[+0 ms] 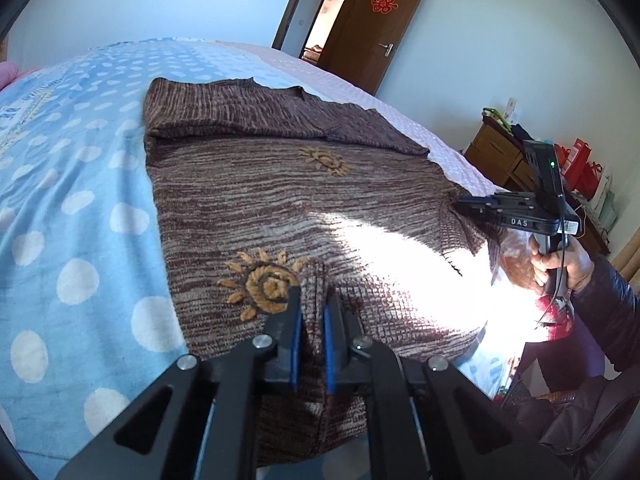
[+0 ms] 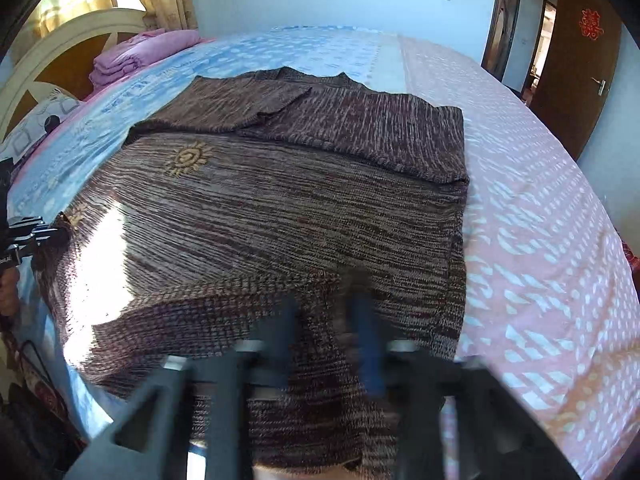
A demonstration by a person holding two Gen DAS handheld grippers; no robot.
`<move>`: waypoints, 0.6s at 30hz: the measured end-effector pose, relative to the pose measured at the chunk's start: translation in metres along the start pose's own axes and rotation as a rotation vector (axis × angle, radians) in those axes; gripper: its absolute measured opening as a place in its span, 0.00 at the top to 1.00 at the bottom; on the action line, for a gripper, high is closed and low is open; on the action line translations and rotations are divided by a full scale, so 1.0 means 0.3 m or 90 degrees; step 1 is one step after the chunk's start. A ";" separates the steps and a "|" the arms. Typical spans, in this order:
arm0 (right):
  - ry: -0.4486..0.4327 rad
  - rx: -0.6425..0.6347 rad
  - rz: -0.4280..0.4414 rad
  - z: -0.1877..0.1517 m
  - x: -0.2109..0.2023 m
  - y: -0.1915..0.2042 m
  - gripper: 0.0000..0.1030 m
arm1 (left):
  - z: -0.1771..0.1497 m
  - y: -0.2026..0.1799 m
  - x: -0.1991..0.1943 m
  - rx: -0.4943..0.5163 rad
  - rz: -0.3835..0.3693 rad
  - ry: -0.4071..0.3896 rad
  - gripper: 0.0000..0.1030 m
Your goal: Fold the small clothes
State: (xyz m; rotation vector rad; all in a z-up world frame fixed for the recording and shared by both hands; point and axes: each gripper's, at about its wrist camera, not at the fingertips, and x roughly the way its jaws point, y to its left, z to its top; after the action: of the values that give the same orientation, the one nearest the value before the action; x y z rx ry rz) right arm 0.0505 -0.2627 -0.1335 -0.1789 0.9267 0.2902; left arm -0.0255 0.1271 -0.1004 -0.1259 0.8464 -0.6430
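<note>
A brown knitted sweater [image 1: 280, 184] with orange sun motifs lies flat on the bed, its sleeves folded across the upper part. In the left wrist view my left gripper [image 1: 314, 312] is at the near hem beside a sun motif, and its blue pads pinch a raised fold of the knit. The right wrist view is blurred. There my right gripper [image 2: 326, 316] sits at the sweater's [image 2: 300, 208] near hem with a ridge of fabric between its fingers. The right gripper [image 1: 460, 205] also shows at the sweater's right edge, and the left gripper [image 2: 60, 236] at its left edge.
The bed has a blue dotted sheet [image 1: 80, 200] on one side and a pink patterned one [image 2: 540, 240] on the other. Folded pink bedding [image 2: 132, 56] lies by the headboard [image 2: 60, 40]. A wooden cabinet [image 1: 496, 152] and an open door [image 1: 372, 28] stand beyond. A hand [image 1: 560, 264] holds the right gripper.
</note>
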 end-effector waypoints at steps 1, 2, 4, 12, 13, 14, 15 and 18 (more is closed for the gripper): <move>-0.003 0.004 -0.004 -0.004 -0.010 -0.002 0.94 | 0.000 0.000 -0.008 0.001 0.000 -0.006 0.91; -0.014 0.007 -0.012 -0.009 -0.031 -0.004 0.94 | 0.002 0.000 -0.018 0.000 0.000 -0.013 0.92; -0.030 0.019 -0.017 -0.019 -0.071 -0.014 0.95 | 0.012 0.005 -0.046 -0.014 -0.006 -0.036 0.92; -0.146 0.101 -0.046 -0.009 -0.269 -0.061 0.95 | 0.092 0.030 -0.139 -0.060 0.017 -0.121 0.92; -0.162 0.111 -0.060 -0.001 -0.290 -0.069 0.98 | 0.106 0.037 -0.146 -0.063 0.036 -0.129 0.92; -0.174 0.117 -0.072 0.006 -0.305 -0.075 0.99 | 0.115 0.045 -0.150 -0.064 0.049 -0.135 0.92; -0.183 0.120 -0.084 0.012 -0.314 -0.079 0.99 | 0.133 0.057 -0.151 -0.068 0.067 -0.144 0.92; -0.196 0.127 -0.116 0.046 -0.323 -0.095 0.99 | 0.176 0.087 -0.130 -0.086 0.085 -0.147 0.94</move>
State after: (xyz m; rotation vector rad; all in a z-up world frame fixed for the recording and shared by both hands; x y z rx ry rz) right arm 0.0154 -0.3023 -0.0465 -0.0320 0.6244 0.0525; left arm 0.0065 0.1630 -0.0486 -0.2587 0.6682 -0.4357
